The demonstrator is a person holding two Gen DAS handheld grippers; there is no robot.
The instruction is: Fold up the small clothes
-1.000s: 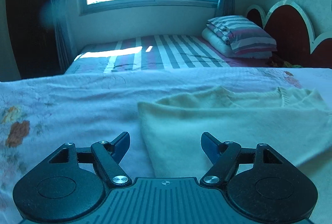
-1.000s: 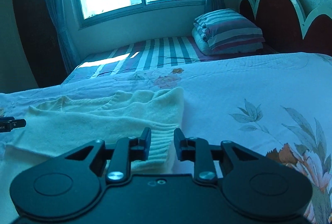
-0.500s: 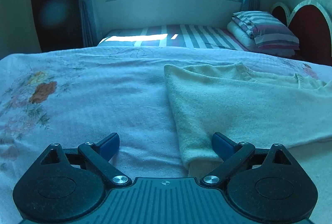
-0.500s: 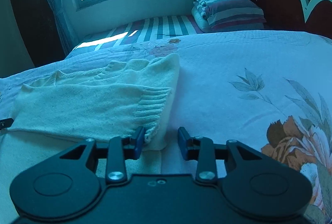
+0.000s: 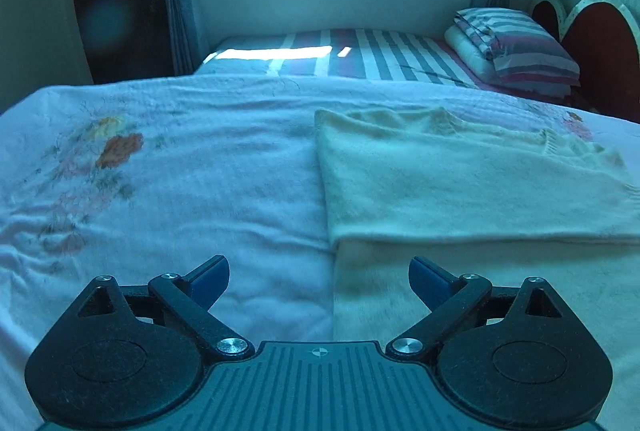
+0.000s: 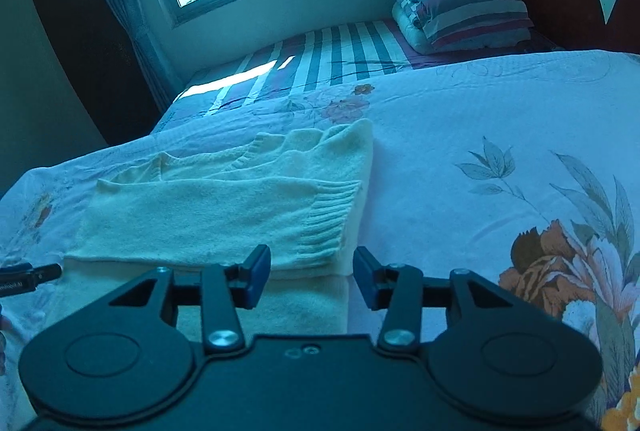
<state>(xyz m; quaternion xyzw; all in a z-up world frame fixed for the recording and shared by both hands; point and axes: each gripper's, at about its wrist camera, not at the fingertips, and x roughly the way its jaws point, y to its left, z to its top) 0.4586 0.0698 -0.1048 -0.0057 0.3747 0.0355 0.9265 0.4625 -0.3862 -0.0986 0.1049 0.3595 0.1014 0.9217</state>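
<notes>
So both grippers just let go and backed off. A second ago the right gripper (image 6: 312,273) had its fingers nearly pinched together right at the ribbed cuff (image 6: 328,221) of the cream knit sweater (image 6: 224,207); now its jaws are spread apart with nothing between them, sitting just short of the folded edge. Same story on the other side: the left gripper (image 5: 319,281) is wide open and empty, straddling the sweater's left edge (image 5: 328,215) from above, and its view has pulled back and up compared with a second ago.

The sweater is lying flat on the floral bedspread (image 5: 180,167), with an upper layer doubled over the lower part, so you can see a clean fold line running across near both claws. The sleeve with the cuff is laid across the top, neckline toward the striped pillow (image 6: 460,7) end.

My read: one fold is done and released, and they're lining up for the next grab, probably the bottom panel still sticking out under the fold.
</notes>
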